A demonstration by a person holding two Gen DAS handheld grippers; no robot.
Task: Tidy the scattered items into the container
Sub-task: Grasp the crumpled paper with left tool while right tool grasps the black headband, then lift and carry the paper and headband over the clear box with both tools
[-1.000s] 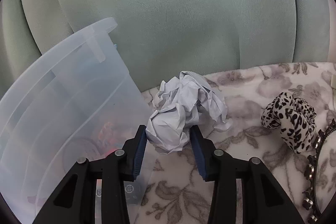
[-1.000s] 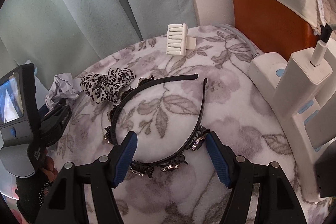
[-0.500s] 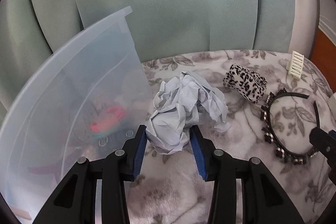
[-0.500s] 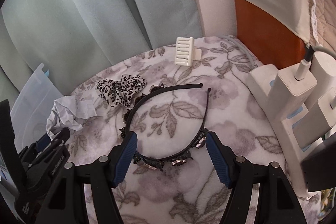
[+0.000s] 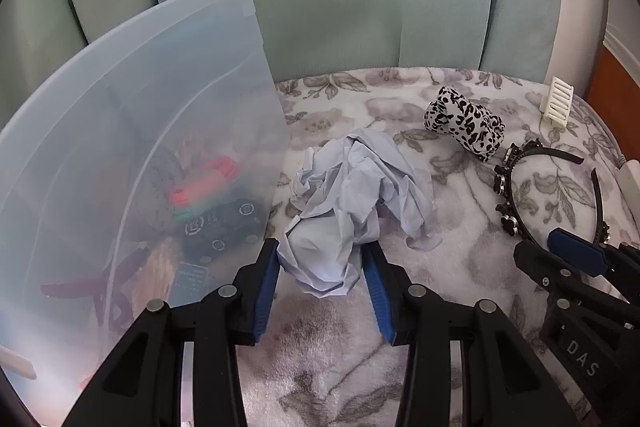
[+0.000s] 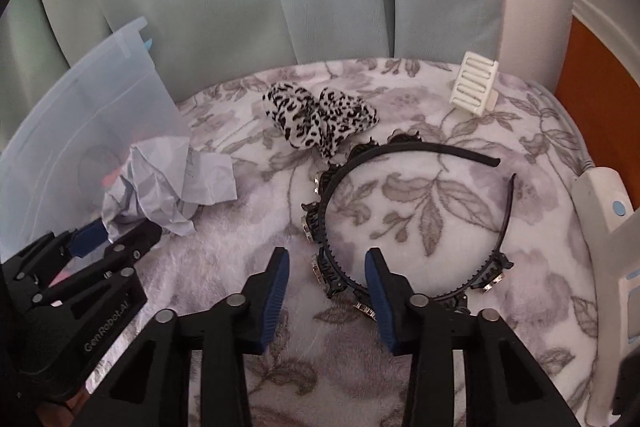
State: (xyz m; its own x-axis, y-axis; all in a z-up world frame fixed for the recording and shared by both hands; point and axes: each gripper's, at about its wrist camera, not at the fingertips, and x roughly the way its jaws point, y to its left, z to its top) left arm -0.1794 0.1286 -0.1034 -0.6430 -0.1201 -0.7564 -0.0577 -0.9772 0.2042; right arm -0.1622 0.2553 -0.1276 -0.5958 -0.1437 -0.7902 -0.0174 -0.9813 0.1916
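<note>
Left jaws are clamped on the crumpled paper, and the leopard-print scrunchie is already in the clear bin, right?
Not quite. The left gripper does clamp the crumpled paper, but the leopard-print scrunchie lies on the floral blanket beside the headband, outside the clear bin. The right wrist view shows it plainly.

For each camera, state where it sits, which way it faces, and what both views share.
Left wrist: on the left tool, angled down at the crumpled paper it grips beside the clear bin; the right tool shows at right.
Right wrist: on the right tool, angled down at the black headband between its jaws, which just narrowed; the left tool shows at left.
Shared: paper, bin, headband, leopard scrunchie.
</note>
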